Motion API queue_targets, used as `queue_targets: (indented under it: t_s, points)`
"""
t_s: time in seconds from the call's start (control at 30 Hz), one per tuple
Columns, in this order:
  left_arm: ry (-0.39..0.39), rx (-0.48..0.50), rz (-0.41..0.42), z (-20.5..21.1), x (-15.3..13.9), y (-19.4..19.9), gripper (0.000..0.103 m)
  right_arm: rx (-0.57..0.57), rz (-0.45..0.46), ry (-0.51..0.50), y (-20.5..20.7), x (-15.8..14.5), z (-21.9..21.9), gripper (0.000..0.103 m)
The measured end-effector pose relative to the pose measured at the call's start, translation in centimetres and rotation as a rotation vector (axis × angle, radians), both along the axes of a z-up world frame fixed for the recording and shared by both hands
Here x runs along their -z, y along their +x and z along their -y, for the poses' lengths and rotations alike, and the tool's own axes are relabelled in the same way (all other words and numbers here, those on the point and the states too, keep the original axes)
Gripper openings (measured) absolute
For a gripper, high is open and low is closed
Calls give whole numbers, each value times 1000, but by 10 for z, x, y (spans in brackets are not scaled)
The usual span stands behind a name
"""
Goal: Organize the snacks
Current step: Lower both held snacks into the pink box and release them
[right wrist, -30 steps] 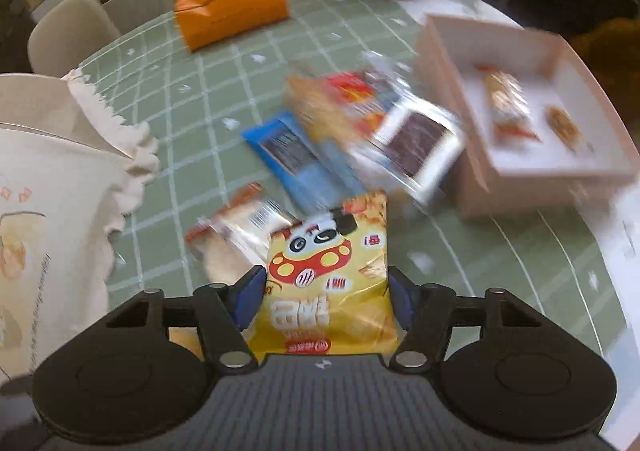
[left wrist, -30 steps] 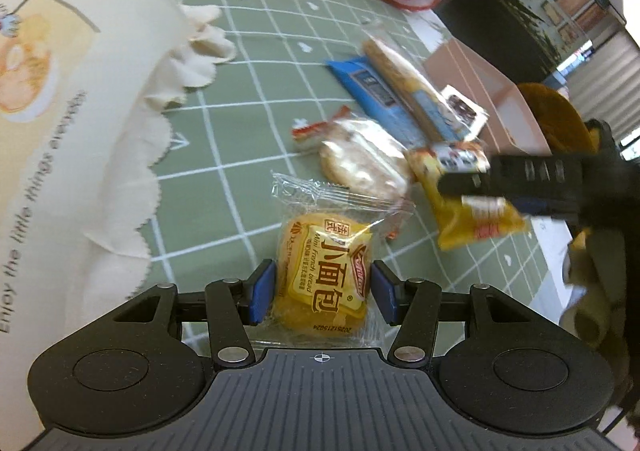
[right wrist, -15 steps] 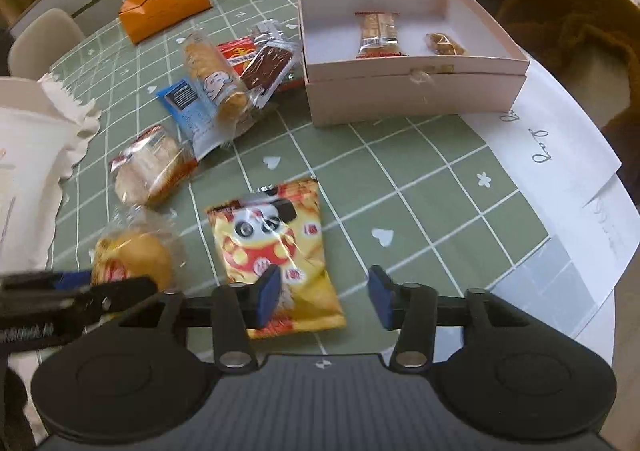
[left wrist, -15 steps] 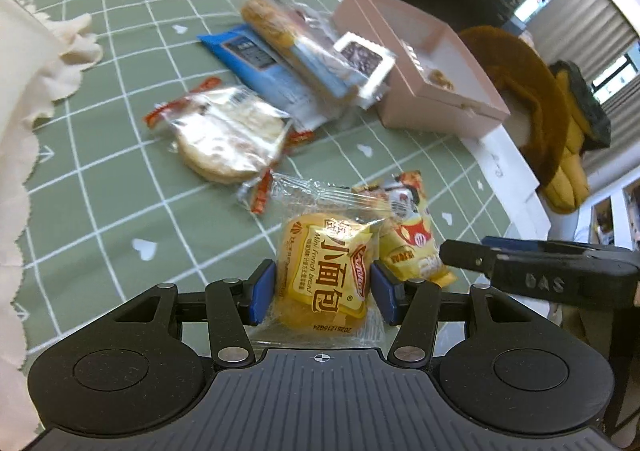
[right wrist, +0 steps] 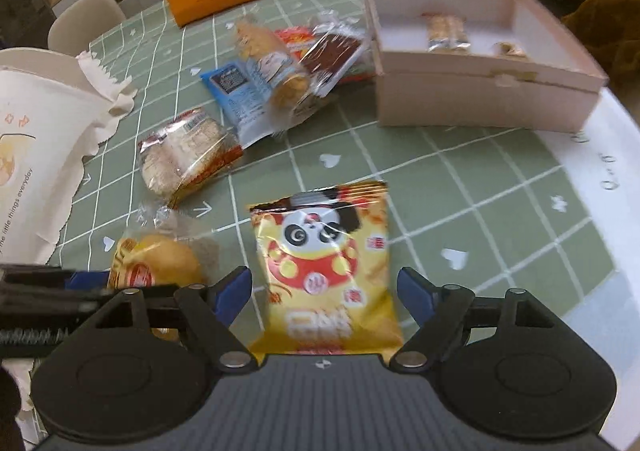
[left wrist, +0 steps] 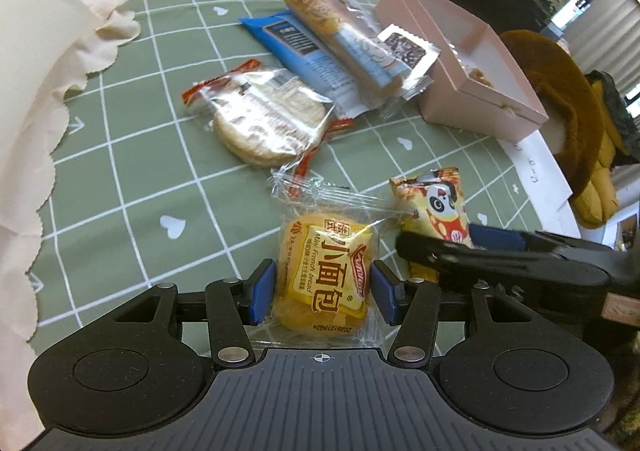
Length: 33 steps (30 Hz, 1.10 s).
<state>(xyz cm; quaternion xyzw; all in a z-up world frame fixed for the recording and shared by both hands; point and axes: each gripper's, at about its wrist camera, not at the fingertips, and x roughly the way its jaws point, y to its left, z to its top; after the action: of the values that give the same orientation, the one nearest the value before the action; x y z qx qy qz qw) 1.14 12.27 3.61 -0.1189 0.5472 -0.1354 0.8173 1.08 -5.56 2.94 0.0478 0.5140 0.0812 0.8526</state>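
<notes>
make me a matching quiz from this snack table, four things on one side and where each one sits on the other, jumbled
Things:
1. mini french bread pack
2. panda snack bag
3. two small wrapped bars
4. rice cracker pack

Places:
A. inside the pink box
B. loose on the green cloth, no claw near
C. gripped in the left claw
D. between the opening jaws of the right claw

Pairs: 1-C, 2-D, 3-A, 4-B

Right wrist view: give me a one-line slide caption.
Right tool opening around a yellow panda snack bag on the green checked tablecloth, pink box beyond.
</notes>
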Motion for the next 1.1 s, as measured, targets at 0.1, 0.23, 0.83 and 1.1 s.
queue_targets:
  t_s: [0.1, 0.23, 0.83, 1.1]
  points:
    - [12, -2, -10, 6, -2, -1, 57, -21, 23, -18, 3, 0, -3, 72]
    - [-4, 38, -19, 28, -7, -2, 57, -52, 39, -60, -3, -8, 14, 64]
    - [-104, 145, 222, 181, -139, 185, 57, 127, 330, -12, 44, -143, 203, 63]
    - [-216, 91, 145, 173, -82, 210, 55, 141, 348, -10, 97, -145, 232, 63]
